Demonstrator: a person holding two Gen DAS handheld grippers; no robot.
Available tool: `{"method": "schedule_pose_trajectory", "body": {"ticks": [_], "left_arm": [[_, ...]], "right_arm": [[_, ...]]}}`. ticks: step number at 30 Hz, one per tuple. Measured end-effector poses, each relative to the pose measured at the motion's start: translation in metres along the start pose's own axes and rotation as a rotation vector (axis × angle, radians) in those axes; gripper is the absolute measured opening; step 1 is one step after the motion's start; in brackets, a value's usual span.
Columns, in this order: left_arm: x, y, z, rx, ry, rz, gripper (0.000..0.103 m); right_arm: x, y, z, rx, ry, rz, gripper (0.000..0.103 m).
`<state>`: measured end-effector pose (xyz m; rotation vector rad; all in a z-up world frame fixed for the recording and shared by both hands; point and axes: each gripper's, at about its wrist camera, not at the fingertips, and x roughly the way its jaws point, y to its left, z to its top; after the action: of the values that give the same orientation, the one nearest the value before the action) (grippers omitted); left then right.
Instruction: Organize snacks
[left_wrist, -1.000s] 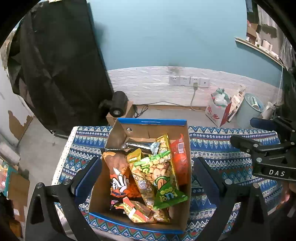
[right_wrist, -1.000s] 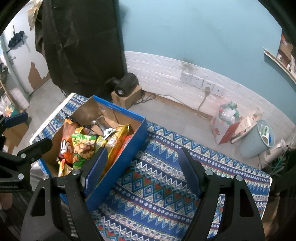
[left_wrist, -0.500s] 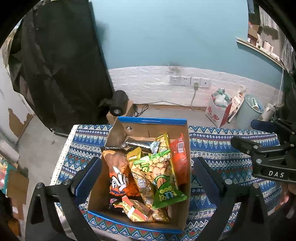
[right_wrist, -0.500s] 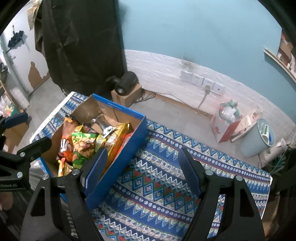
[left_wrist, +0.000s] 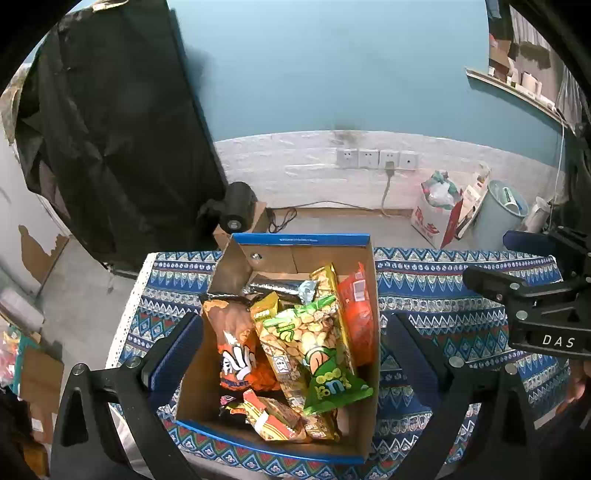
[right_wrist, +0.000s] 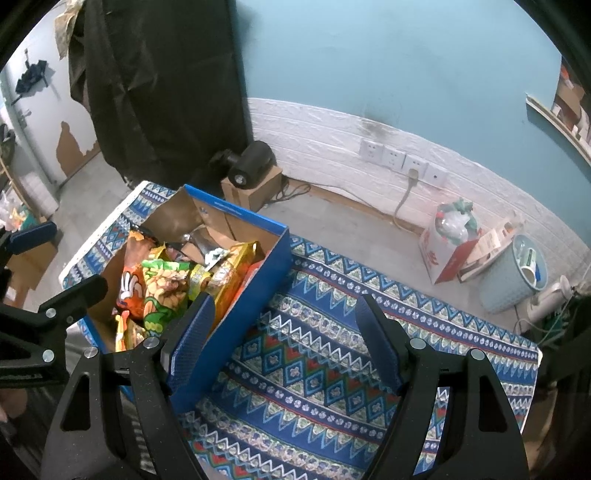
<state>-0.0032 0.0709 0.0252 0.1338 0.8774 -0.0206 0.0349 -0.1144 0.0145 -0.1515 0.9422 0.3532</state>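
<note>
Little has changed: both grippers, left (left_wrist: 291, 354) and right (right_wrist: 284, 343), stay apart and empty; snacks (left_wrist: 295, 339) sit piled in the box (left_wrist: 303, 239).

The box (left_wrist: 229, 280) is matt brown cardboard inside, with a smooth blue printed outside (right_wrist: 255, 295). The snack bags (left_wrist: 310, 339) are glossy, crinkled plastic film; one silvery packet (left_wrist: 280, 286) looks like foil. The tablecloth (right_wrist: 332, 354) is matt woven cloth. The gripper fingers (left_wrist: 173, 350) carry ribbed blue pads, probably rubber.
</note>
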Motion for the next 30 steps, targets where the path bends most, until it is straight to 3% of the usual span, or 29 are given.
{"method": "schedule_pose_trajectory", "body": {"ticks": [9,30], "left_arm": [[0.010,-0.001,-0.003,-0.010,0.051,-0.022,0.100],[0.012,-0.009,-0.004,0.019,0.061,-0.032,0.100]], "right_arm": [[-0.002,-0.002,-0.002,0.003,0.005,0.003,0.077],[-0.001,-0.007,-0.003,0.009,0.012,0.001,0.077]]}}
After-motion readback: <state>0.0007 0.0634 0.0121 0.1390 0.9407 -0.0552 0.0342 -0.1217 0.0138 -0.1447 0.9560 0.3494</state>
